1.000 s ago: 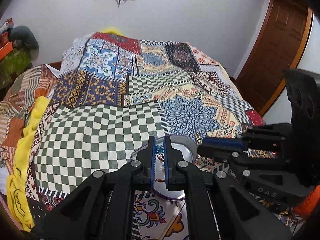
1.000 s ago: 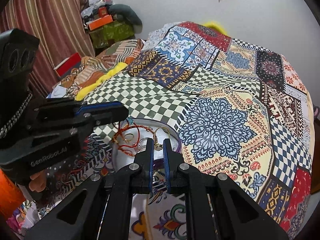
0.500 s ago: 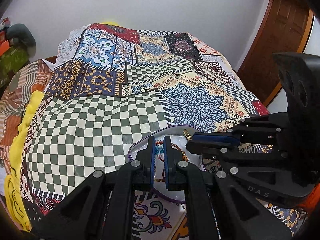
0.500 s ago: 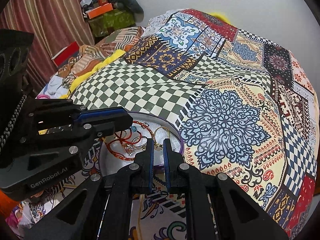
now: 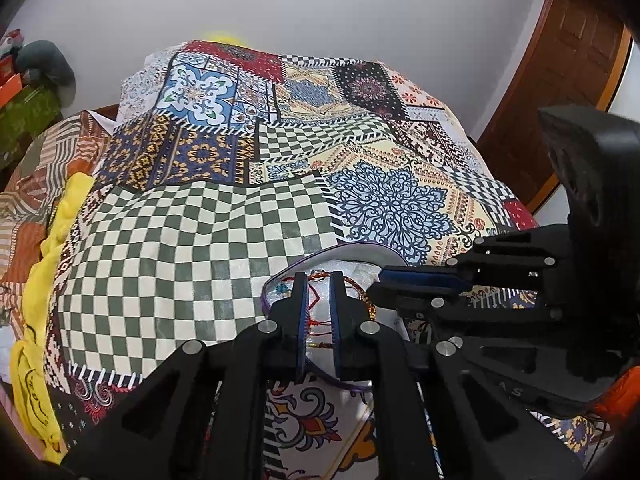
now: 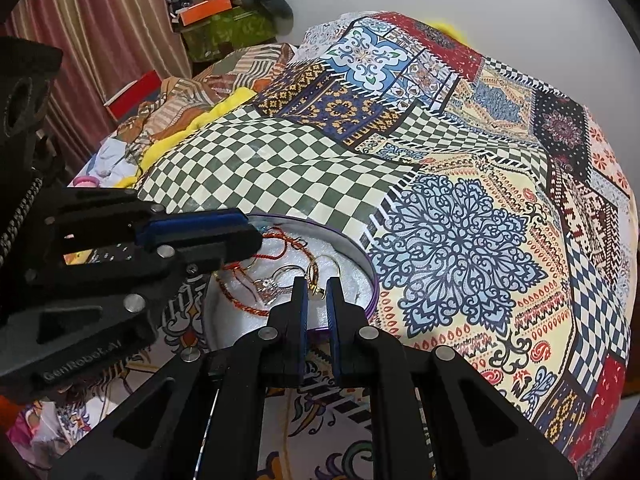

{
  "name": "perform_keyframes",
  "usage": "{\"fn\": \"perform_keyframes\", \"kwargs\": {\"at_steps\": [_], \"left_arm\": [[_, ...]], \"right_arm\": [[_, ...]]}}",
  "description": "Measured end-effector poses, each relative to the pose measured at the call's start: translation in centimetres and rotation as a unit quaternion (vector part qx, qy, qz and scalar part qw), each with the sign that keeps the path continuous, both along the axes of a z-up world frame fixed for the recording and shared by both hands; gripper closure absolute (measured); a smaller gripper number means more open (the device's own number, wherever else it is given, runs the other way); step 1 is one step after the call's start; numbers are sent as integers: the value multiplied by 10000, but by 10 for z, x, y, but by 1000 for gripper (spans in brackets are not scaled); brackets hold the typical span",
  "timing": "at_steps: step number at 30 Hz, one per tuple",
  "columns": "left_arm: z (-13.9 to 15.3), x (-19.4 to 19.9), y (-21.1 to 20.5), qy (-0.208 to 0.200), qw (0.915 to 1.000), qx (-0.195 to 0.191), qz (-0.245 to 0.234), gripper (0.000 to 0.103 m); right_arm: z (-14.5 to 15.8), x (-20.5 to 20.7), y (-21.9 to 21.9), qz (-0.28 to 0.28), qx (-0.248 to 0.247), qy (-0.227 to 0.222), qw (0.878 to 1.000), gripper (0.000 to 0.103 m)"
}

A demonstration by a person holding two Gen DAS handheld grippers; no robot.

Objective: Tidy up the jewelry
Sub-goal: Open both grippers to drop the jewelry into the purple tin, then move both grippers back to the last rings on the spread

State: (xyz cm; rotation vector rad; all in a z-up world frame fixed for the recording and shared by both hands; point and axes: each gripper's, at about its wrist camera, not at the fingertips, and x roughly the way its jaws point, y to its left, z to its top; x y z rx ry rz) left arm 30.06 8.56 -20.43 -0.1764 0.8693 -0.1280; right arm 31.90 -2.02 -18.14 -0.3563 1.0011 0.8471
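Both wrist cams low, close, facing fwd over bed; shared: jewelry tin (image 5: 352, 256) (image 6: 356, 252), quilt (image 5: 192, 248) (image 6: 460, 240).

A bed under a patchwork bedspread (image 5: 248, 184) fills most of the room. Behind it stands a plain white wall (image 5: 360, 8), with a brown wooden door (image 5: 560, 72) at the right. On the other side hang striped reddish curtains (image 6: 100, 40), beside a green box (image 6: 228, 30) piled with clutter

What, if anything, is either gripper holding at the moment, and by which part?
Nothing is visibly held. Both the left gripper and the right gripper hover over the tray with a narrow empty gap between their fingers; the jewelry lies loose inside it.
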Motion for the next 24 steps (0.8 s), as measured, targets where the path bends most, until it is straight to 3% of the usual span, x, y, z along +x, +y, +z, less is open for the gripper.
{"fn": "perform_keyframes", "kwargs": {"at_steps": [3, 4, 10, 16, 24], "left_arm": [[6, -6, 4, -53, 9999, 29, 92, 76], [7, -8, 5, -67, 9999, 30, 117, 75], [19, -22, 5, -103, 9998, 122, 149, 75], [41, -45, -3, -265, 9993, 226, 107, 71], [53, -77, -26, -309, 9988, 290, -248, 71]], "right_arm": [[8, -3, -5, -97, 40, -38, 9999, 91], [12, -4, -9, -130, 82, -67, 9999, 91], [39, -20, -26, -308, 190, -351, 9987, 90], [62, -42, -44, -499, 304, -627, 9963, 75], [63, -72, -60, -535, 249, -789, 9951, 75]]}}
